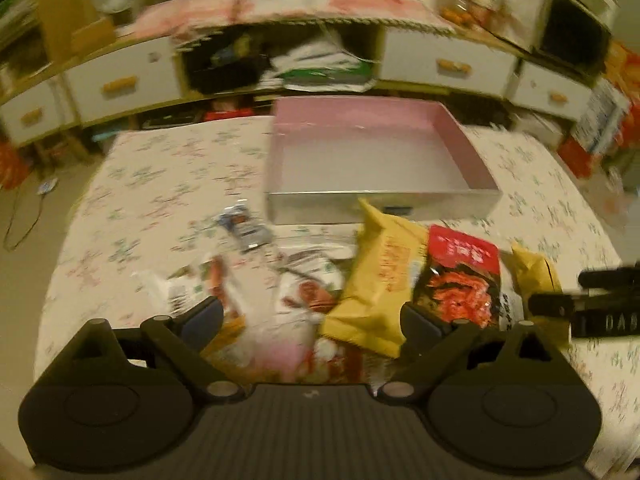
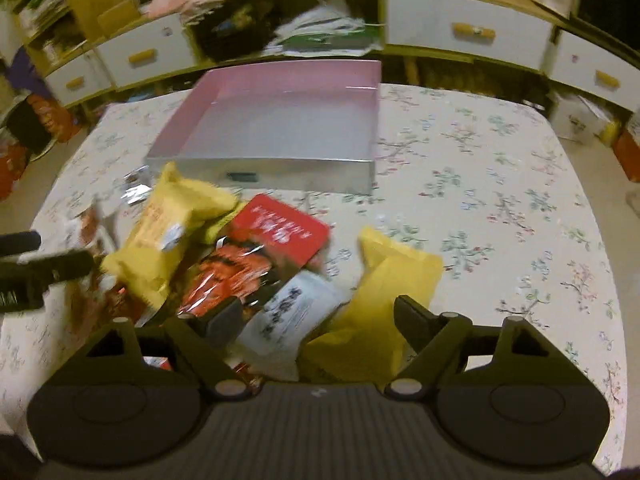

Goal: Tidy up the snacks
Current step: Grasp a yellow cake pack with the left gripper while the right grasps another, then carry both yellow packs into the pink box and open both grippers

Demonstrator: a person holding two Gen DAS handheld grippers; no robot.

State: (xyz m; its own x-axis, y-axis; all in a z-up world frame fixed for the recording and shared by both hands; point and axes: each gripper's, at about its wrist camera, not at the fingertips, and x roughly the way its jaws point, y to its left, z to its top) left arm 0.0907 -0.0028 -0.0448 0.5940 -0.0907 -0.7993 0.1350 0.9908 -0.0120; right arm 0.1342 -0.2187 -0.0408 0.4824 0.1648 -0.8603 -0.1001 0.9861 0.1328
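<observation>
My left gripper (image 1: 312,312) hangs low over the near edge of the snack pile with its jaws spread wide and nothing between them; beneath it lie a pinkish wrapper (image 1: 280,354) and a white packet with a red picture (image 1: 308,296), both blurred. My right gripper (image 2: 316,312) is likewise wide apart and holds nothing, poised over a white packet with dark lettering (image 2: 292,312) and a yellow packet (image 2: 384,280) that lies just by its right finger. Just beyond, a red and black packet (image 2: 256,252) leans across the heap, touching the white one, and a second yellow packet (image 2: 168,232) rests against its left side; in the left view that same red and black packet (image 1: 464,272) sits beside the long yellow one (image 1: 380,280). A small blue and white sachet (image 1: 244,226) lies a little apart on the left of the pile. All of it rests on a table under a floral cloth (image 2: 500,184). Past the snacks stands a shallow box (image 2: 280,168) with a silver outer wall and pink lining, its near wall touching or nearly touching the long yellow packet. Behind the table runs a cabinet with white drawers (image 2: 468,28) and cluttered open shelves.
</observation>
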